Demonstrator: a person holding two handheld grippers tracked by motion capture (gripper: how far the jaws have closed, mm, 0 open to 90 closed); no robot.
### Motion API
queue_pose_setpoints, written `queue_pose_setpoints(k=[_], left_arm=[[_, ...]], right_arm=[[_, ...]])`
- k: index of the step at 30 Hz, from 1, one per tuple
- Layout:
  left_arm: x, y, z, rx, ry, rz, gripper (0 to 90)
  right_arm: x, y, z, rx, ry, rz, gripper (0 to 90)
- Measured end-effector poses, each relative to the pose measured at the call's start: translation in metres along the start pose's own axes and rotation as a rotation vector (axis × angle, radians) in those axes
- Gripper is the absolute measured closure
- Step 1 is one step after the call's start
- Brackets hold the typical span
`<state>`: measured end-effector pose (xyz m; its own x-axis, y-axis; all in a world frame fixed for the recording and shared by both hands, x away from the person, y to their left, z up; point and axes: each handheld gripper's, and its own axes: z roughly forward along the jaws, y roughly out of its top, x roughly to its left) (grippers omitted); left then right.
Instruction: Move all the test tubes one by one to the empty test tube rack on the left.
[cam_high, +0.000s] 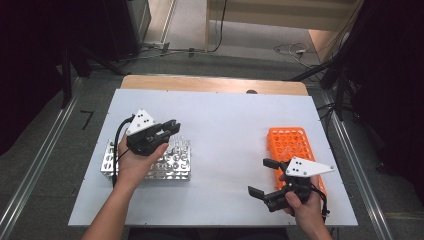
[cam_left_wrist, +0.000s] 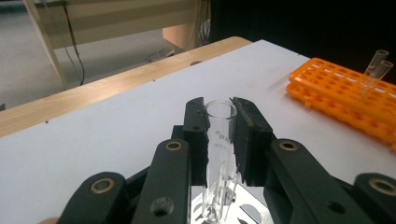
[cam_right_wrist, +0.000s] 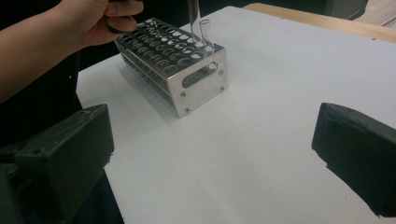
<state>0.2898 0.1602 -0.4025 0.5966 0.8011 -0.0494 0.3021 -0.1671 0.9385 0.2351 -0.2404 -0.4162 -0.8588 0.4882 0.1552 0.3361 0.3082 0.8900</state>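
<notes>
On the white table (cam_high: 225, 130), a glass tube (cam_left_wrist: 219, 140) is clamped upright between the jaws of the left gripper (cam_high: 172, 127), over the far right corner of the metal rack (cam_high: 112, 160). It is best lowered straight and slowly so its base meets one hole without scraping the plate, and let go only once seated. The right gripper (cam_high: 262, 177) is held spread wide and empty beside the orange rack (cam_high: 290, 137) — two tubes stand there — and the faint printed marks on the clamped tube cannot be read.
</notes>
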Motion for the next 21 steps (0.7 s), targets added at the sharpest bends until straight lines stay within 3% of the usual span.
queue_pose_setpoints(k=[21], left_arm=[[0.002,-0.017,0.009,0.044,0.012,-0.008,76.5]], right_arm=[[-0.012,0.001,-0.023,-0.034,-0.034,0.011,0.0]])
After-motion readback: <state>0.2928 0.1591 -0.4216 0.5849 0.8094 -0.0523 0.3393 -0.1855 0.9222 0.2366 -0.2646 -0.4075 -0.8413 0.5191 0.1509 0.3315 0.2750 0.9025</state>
